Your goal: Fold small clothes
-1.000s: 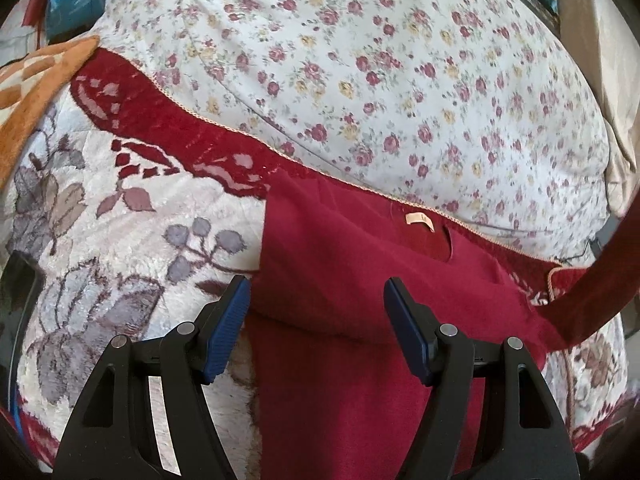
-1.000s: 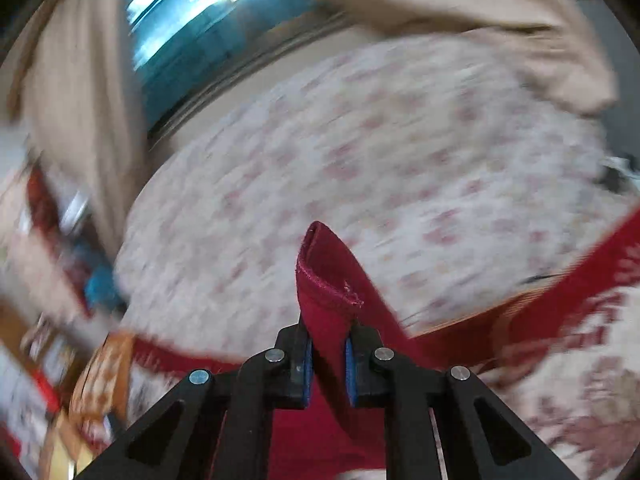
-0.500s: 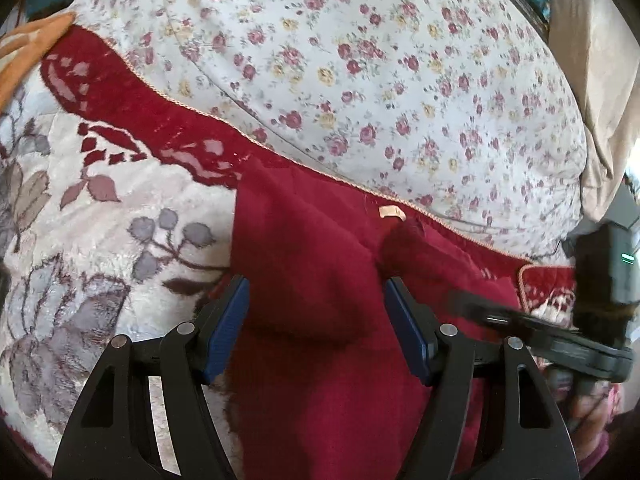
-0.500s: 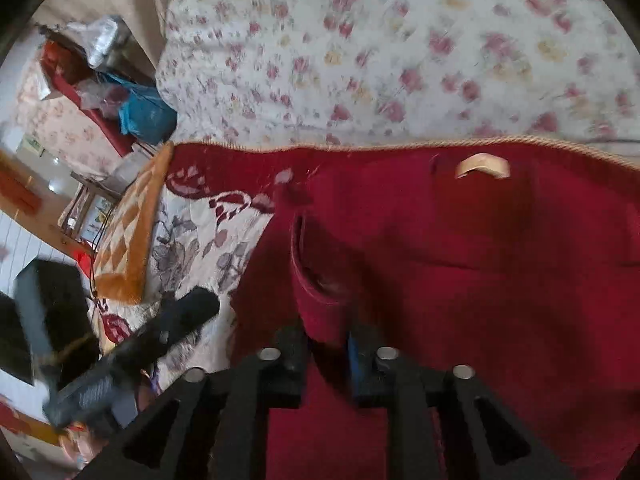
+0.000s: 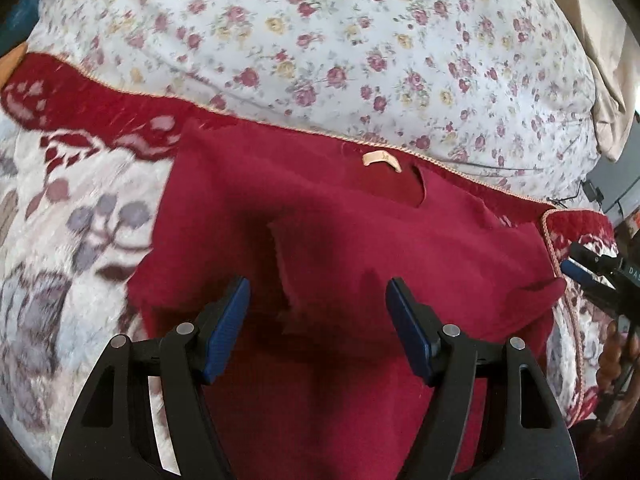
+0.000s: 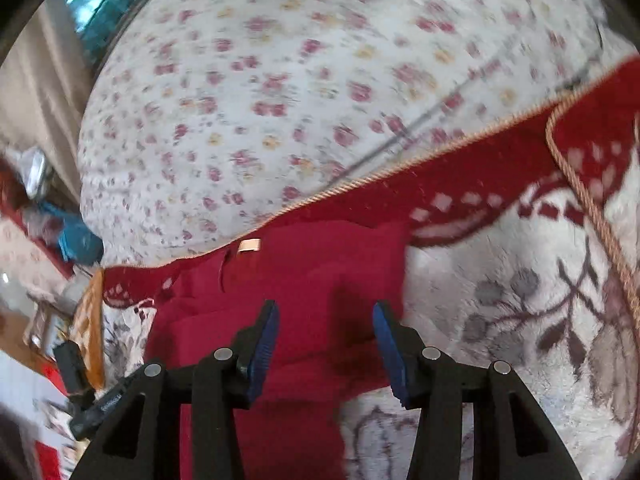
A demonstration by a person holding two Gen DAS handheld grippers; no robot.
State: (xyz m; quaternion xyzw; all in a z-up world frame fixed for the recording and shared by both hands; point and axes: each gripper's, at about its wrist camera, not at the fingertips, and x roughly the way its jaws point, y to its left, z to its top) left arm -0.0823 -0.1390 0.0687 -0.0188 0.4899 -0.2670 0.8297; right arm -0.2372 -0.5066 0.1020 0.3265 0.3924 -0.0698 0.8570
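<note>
dark red knit garment (image 5: 360, 240) lies flat on the patterned blanket (image 5: 72, 240) of the bed, neck label (image 5: 380, 158) at 12 o'clock, a sleeve (image 5: 304, 280) folded across it. soft, light and limp, it should sag unless pinched at a hem or shoulder seam. left gripper (image 5: 318, 328) fingers apart and closing, holding nothing; right gripper (image 6: 324, 350) fingers opening, also holding nothing.

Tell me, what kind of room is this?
Probably a bedroom: a dark red knit garment lies on a plush cream blanket with red border, beside a white quilt printed with small roses.
</note>
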